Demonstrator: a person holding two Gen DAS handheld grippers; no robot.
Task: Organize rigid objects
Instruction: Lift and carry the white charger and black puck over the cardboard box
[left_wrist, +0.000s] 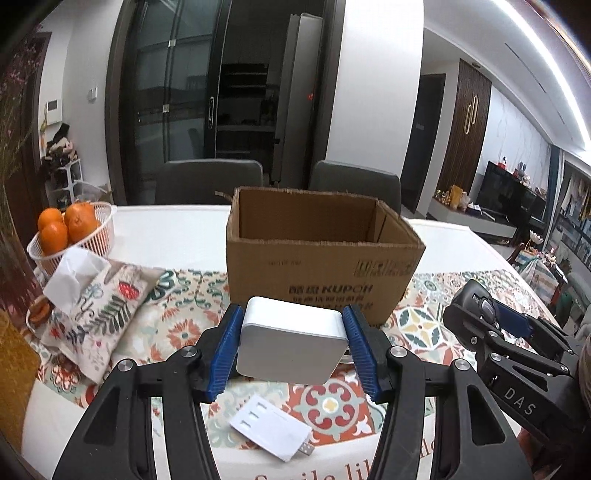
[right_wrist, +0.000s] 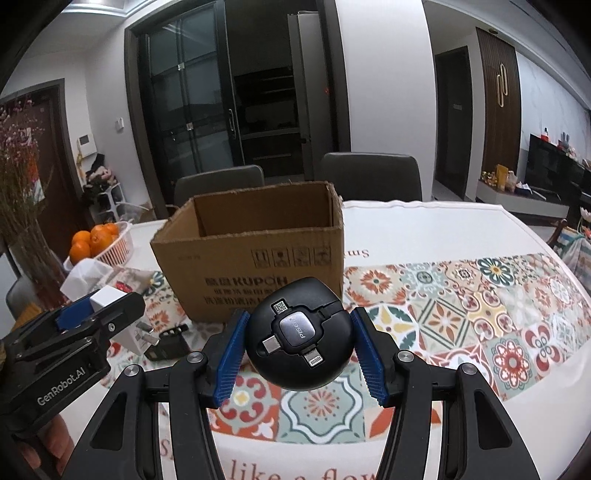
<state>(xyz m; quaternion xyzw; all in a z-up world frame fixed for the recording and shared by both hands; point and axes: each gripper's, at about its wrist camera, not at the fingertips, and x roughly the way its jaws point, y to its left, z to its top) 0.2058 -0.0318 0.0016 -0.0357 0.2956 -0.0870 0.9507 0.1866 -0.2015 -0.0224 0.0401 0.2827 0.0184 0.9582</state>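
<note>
The white square charger block (left_wrist: 291, 347) sits clamped between the blue pads of the left gripper (left_wrist: 291, 350), held clear above the patterned tablecloth (left_wrist: 424, 325), its broad face tilted up toward the camera. The black round retractable cable hub (right_wrist: 299, 341), with three connector tips folded around a grey centre cap, is pinched the same way in the right gripper (right_wrist: 299, 350), its jaws closed against the disc's sides. Both loads hang in front of the open cardboard box (left_wrist: 317, 266), which stands straight ahead of each tool and a little higher in view; its near wall lies between the held items and the empty interior. From the left wrist view the box is nearly centred, from the right wrist view it sits slightly to the left, so the left hand seems to have the more direct line in. The coming move likely calls for carrying each piece over that near rim before letting go. A flat white plug adapter (left_wrist: 271, 430) lies on the cloth below the left gripper, not yet collected. Off to the left stand a basket of oranges (left_wrist: 92, 236) and a fabric tissue pouch (left_wrist: 107, 314).
</note>
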